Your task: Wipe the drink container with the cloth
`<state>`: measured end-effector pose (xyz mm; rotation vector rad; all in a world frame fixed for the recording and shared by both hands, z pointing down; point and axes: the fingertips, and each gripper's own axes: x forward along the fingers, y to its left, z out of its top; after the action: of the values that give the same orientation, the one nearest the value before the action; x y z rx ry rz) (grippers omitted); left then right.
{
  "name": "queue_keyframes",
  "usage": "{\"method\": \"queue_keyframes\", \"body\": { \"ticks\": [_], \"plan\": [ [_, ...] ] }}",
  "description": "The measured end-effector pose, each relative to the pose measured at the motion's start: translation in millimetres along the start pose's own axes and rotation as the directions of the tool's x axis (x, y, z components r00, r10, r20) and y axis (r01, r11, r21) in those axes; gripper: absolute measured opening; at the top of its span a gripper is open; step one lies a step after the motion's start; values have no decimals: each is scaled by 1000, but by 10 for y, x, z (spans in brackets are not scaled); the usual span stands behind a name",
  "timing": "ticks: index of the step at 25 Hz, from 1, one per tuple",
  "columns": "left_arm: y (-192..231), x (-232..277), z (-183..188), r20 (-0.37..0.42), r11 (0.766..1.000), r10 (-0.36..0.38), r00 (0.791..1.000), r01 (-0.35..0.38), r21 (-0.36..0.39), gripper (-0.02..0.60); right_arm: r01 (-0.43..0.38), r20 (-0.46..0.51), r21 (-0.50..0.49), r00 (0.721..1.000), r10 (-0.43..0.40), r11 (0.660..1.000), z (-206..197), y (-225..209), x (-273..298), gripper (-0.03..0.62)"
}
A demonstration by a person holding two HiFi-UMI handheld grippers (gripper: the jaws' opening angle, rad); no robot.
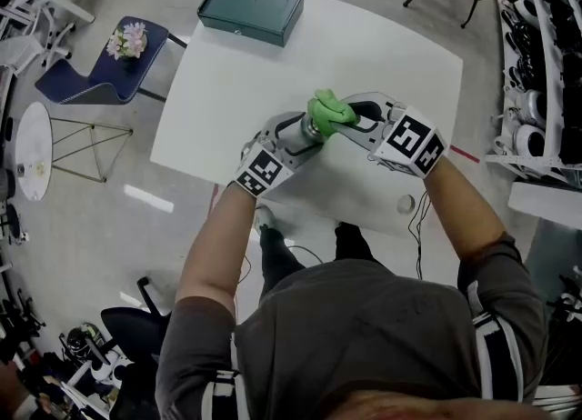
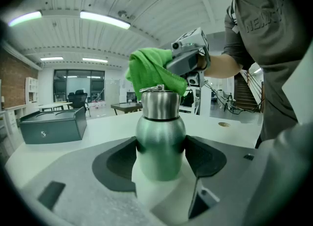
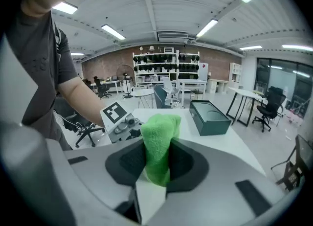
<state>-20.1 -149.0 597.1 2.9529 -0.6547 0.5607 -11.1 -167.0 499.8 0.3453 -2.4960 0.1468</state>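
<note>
Table (image 1: 236, 91), white, in brick-walled workroom; left claw (image 2: 160, 154) tight on bottle (image 2: 160, 122), right claw (image 3: 156, 164) tight on cloth (image 3: 159, 134).

A dark green box (image 1: 251, 10) lies on the white table (image 1: 255, 100).

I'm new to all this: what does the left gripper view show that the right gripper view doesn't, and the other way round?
Only the left gripper view: the steel bottle clamped between the left gripper's jaws, with its cap against the green cloth. Only the right gripper view: the left gripper's marker cube and the shelves at the far brick wall. Both: the green cloth held by the right gripper, the dark green box and the white table.
</note>
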Motion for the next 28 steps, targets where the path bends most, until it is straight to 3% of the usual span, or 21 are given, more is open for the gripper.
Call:
{"method": "queue_keyframes", "body": {
  "ticks": [7,16,21,28],
  "plan": [
    [-12,-17,-6,-3,1000,-13,1000,13,-6,308,-41,7,-80,999,42,996,100,308,113,91],
    [-6,5,9,-4,999,-31,1000,30,-12,308,-128,-108,-121,987,115,984,-364,563,22,91],
    [16,13,24,1,999,-34,999,34,-25,308,-92,-160,-48,984,83,995,-717,329,18,91],
    [-2,-3,3,-30,998,-57,998,58,28,308,-19,-123,38,992,24,999,-671,-214,30,91]
  ]
}}
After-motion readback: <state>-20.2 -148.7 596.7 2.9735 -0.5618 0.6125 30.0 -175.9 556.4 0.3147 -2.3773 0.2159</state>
